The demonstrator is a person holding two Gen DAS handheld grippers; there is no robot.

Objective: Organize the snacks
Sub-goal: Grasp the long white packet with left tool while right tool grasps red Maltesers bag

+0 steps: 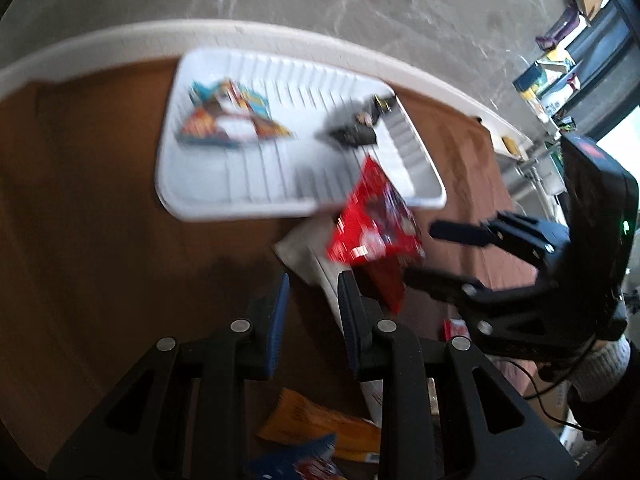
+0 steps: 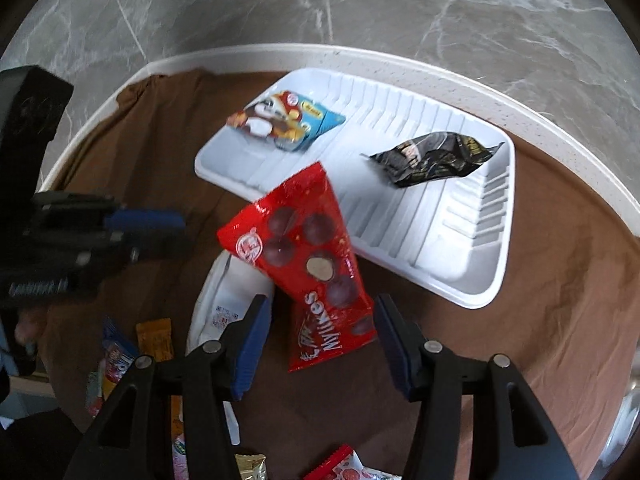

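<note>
Currently my right gripper [image 2: 320,336] stands apart around the red pouch [image 2: 304,248], unclamped; overhanging the tray [image 2: 472,280], it may slide off.

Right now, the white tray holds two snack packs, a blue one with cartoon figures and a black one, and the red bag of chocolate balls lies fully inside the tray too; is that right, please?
Not quite. The red bag is not fully inside the white tray: only its upper end overlaps the tray's near rim, and the rest lies over the brown cloth, as the right wrist view shows. The blue pack and the black pack do lie in the tray.
</note>
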